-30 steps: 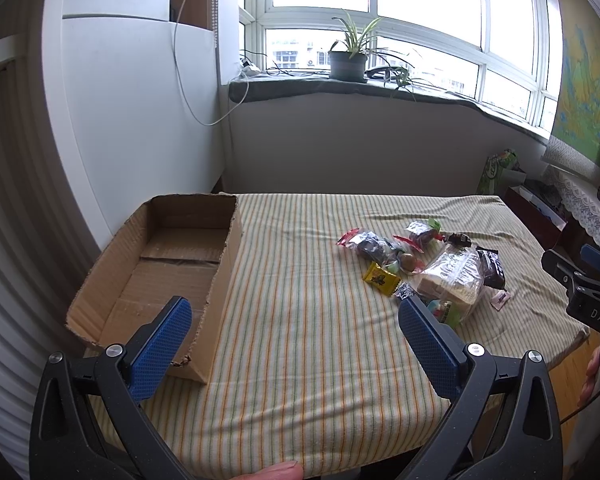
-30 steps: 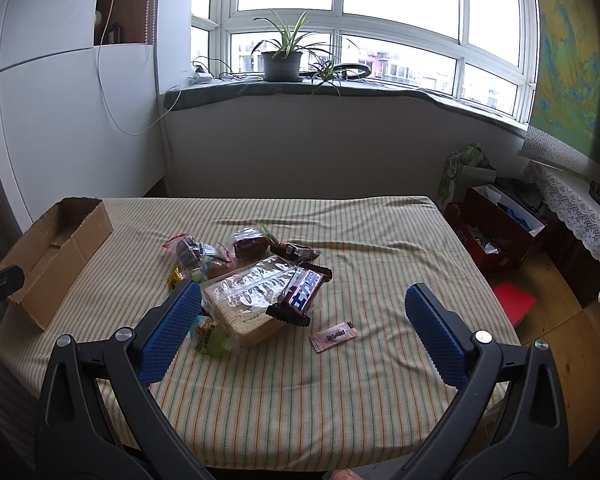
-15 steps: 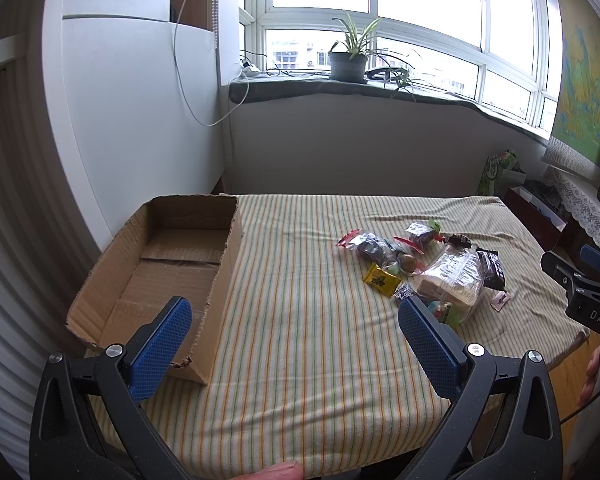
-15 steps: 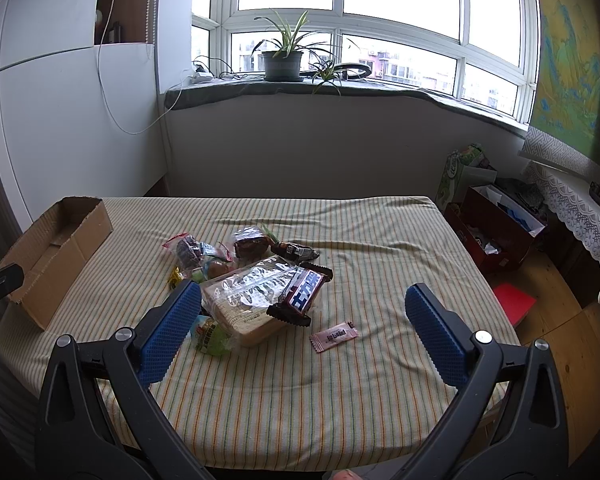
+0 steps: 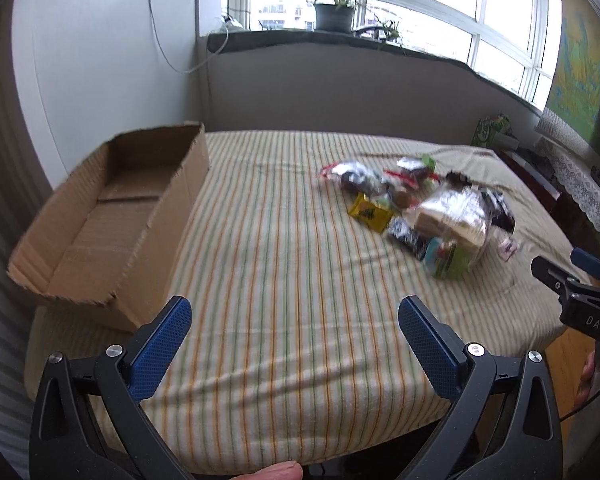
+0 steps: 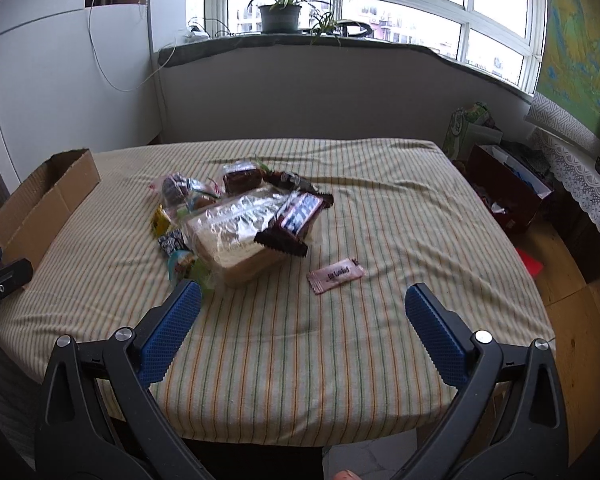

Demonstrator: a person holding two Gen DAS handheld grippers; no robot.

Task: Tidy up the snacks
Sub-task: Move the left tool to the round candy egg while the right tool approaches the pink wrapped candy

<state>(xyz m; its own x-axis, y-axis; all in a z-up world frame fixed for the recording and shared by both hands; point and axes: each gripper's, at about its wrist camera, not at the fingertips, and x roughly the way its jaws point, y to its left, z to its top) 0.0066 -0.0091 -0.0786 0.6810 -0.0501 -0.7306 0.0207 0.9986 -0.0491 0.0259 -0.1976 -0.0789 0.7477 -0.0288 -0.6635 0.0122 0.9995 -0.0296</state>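
A: Right wrist view: the right gripper (image 6: 300, 312) is spread wide and empty at bottom centre; the snack pile (image 6: 240, 220) sits mid-frame on the striped worktop (image 6: 400, 208).

B: The left gripper (image 5: 294, 330) is spread too, and the cardboard box (image 5: 112, 216) at left holds nothing.

A: The risk is the chocolate bar (image 6: 296, 216) sliding off the bagged bread (image 6: 236, 240) if the pile gets nudged.

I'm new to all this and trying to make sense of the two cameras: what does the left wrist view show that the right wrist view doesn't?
Only the left wrist view shows the inside of the cardboard box, with nothing in it. Only the right wrist view shows the red box on the floor beside the table. Both show the pile of snacks, the striped tablecloth, the potted plant on the windowsill, and an open hand-held gripper in the foreground.
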